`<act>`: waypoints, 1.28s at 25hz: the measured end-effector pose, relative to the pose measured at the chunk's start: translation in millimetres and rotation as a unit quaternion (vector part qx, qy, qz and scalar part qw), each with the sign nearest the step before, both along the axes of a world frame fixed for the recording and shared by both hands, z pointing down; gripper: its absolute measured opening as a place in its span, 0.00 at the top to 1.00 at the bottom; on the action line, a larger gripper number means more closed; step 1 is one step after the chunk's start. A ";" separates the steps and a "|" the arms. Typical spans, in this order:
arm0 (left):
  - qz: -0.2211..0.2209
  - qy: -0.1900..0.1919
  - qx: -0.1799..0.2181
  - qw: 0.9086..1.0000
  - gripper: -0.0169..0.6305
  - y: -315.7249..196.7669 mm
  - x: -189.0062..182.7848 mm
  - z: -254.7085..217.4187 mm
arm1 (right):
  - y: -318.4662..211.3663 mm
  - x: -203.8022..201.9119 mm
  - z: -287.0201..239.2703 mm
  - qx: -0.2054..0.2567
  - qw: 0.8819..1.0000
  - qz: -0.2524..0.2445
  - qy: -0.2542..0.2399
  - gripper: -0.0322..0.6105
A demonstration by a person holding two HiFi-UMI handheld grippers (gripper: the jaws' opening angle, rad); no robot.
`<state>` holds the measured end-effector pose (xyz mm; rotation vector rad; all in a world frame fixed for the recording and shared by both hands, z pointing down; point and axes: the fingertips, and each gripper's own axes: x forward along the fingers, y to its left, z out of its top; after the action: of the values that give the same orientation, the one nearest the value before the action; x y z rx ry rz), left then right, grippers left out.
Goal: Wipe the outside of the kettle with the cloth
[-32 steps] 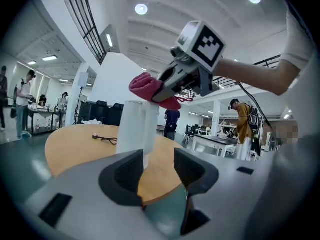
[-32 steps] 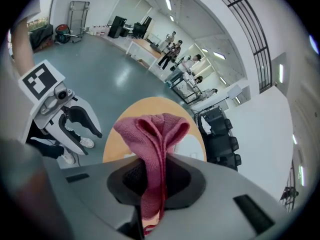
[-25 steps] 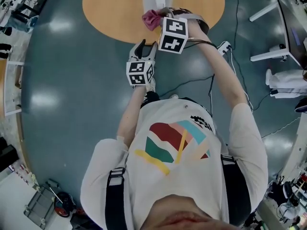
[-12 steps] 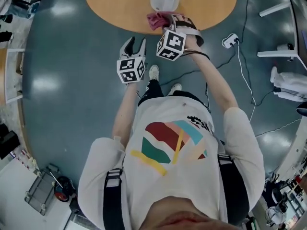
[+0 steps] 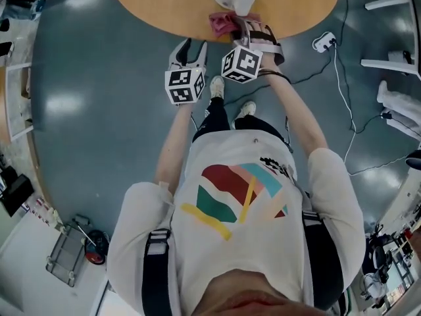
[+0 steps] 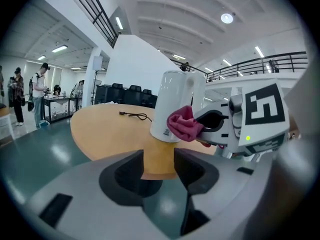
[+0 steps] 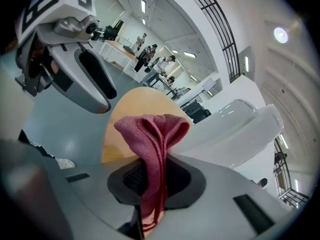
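While left fingers gape empty, right fingers clamp bunched pink knit cloth by the white kettle.

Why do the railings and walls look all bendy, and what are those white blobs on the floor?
Left gripper view: the wide lens bows the railing and darkens the picture's corners. Right gripper view: the same bending stretches the kettle, while the cloth looks sharp. Head view: the blobs are probably lamp glare on the shiny floor.
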<state>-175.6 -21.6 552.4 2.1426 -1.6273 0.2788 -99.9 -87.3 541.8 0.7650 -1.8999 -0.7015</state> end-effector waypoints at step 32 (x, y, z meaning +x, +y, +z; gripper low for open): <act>0.110 -0.035 0.194 0.974 0.68 -63.5 110.1 -138.4 | -37.1 105.5 -110.9 -0.284 0.863 -0.053 -0.414 0.88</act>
<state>-65.5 -85.1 414.0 2.6422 -1.5864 0.1079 5.6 -124.4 430.9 0.6107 -2.7505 0.2218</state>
